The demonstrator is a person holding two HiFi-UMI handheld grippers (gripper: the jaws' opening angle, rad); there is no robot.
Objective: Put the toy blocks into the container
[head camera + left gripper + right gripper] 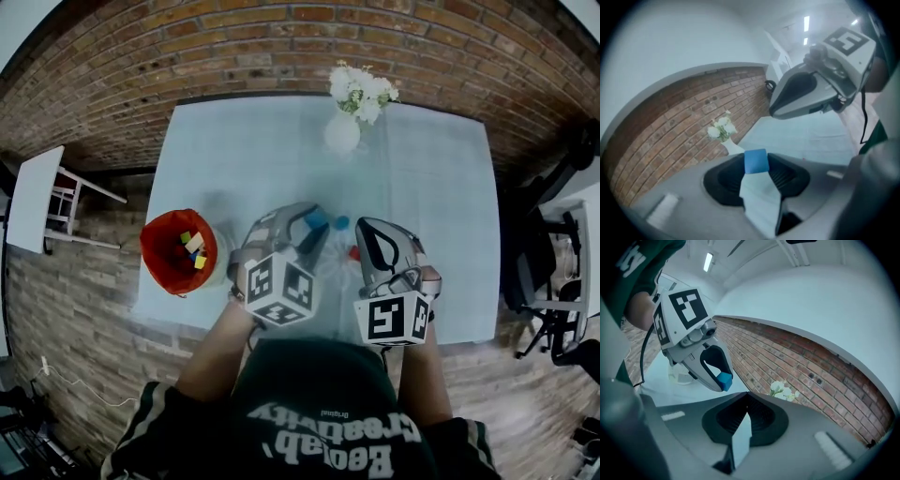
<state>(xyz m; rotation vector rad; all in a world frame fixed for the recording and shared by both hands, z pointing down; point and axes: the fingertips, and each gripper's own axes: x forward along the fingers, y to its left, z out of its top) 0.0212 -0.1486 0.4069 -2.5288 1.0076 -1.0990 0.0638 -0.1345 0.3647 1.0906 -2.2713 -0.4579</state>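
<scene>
My left gripper (313, 225) is shut on a blue block (318, 218) and hangs above the middle of the table; the block (755, 161) sits pinched at the tips of the jaws. The left gripper (712, 369) and its blue block (724, 380) also show in the right gripper view. My right gripper (362, 227) is close beside it on the right, its jaws shut (748, 409) with nothing between them. A second blue block (341, 223) and a red block (353, 252) lie on the cloth between the two grippers. The orange container (150, 246) stands at the table's left edge with several coloured blocks (194, 246) inside.
A white vase (342, 133) with white flowers (361, 92) stands at the table's far side. The table (441, 187) has a pale blue cloth and a brick wall behind it. A small white side table (33, 197) is on the left, an office chair (548, 272) on the right.
</scene>
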